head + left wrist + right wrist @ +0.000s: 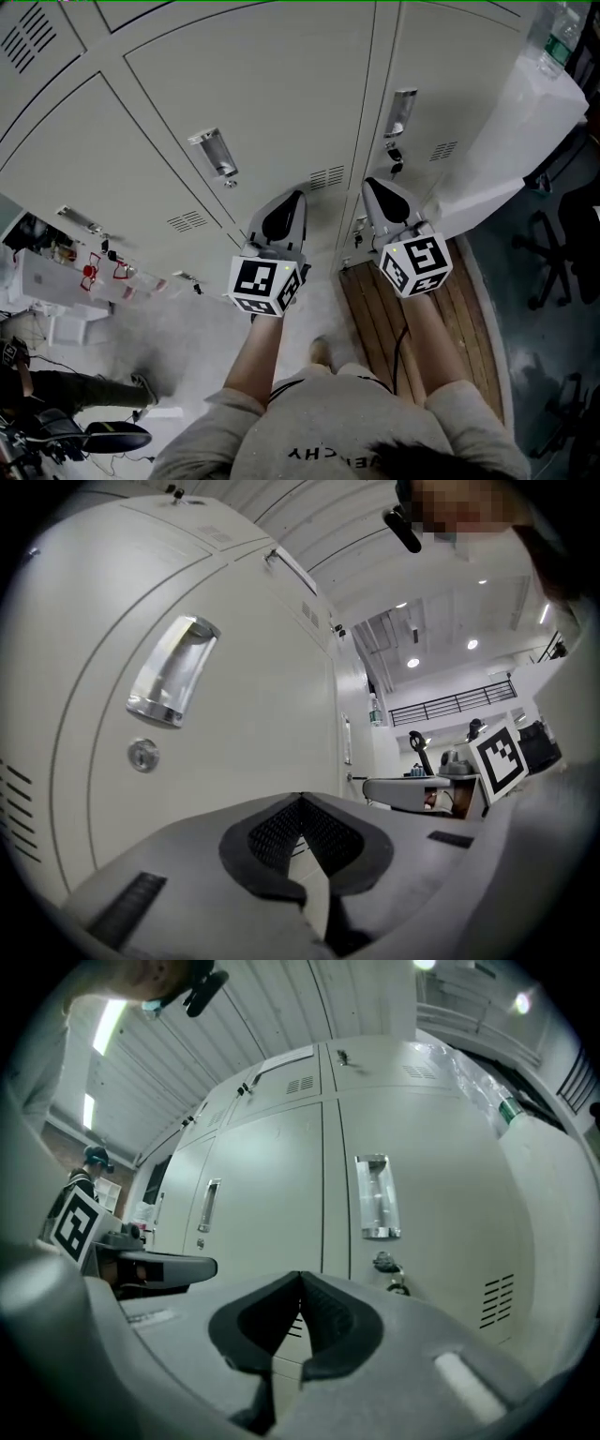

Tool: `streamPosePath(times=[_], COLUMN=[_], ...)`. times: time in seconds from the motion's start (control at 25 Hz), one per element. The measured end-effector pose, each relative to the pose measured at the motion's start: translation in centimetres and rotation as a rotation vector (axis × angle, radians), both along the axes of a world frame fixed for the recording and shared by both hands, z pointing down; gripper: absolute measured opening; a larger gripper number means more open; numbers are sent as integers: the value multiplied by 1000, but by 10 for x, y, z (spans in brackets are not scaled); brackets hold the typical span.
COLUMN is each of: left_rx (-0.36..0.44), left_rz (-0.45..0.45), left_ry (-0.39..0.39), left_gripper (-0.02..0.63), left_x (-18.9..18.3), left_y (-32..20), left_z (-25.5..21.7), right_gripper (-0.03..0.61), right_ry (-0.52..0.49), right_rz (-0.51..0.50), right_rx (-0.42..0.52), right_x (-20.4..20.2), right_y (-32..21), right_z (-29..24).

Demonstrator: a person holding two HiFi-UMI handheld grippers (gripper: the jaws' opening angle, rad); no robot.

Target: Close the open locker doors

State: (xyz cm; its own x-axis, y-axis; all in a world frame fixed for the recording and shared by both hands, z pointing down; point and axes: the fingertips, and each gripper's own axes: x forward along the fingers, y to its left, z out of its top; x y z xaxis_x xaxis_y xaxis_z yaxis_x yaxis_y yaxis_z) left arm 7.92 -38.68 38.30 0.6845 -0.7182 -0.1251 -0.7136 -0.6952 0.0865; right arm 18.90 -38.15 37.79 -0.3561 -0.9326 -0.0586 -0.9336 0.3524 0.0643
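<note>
Grey locker doors fill the head view, and the ones straight ahead sit flush in their frames. My left gripper is shut and empty, its tip close to the seam below a door with a chrome handle. That handle and a keyhole show in the left gripper view, above the left gripper. My right gripper is shut and empty too, just under a key hanging in the neighbouring door's lock. In the right gripper view the right gripper points at that door's handle and key.
A white panel juts out at the right; I cannot tell whether it is a door or the cabinet's side. Bottles stand above it. At far left an open compartment holds clutter. A wooden board and an office chair are on the floor.
</note>
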Motion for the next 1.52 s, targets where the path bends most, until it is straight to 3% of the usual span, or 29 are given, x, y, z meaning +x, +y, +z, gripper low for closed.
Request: streamPosePath(times=[0.28,0.6,1.52], left_rx=[-10,-10,-14], left_rz=[-107,-222,-358], left_ry=[-1,12,17], left_gripper=[-3,-3,-3], left_x=[-47,-91,-128], left_y=[33,83,236], left_z=[1,0,2], right_gripper=[0,0,-1], right_ry=[-7,-37,-25], right_rz=[-132,-207,-346], right_rx=[20,21,21], right_x=[-40,-68,-107], right_y=[36,82,229], right_z=[-5,-4,2])
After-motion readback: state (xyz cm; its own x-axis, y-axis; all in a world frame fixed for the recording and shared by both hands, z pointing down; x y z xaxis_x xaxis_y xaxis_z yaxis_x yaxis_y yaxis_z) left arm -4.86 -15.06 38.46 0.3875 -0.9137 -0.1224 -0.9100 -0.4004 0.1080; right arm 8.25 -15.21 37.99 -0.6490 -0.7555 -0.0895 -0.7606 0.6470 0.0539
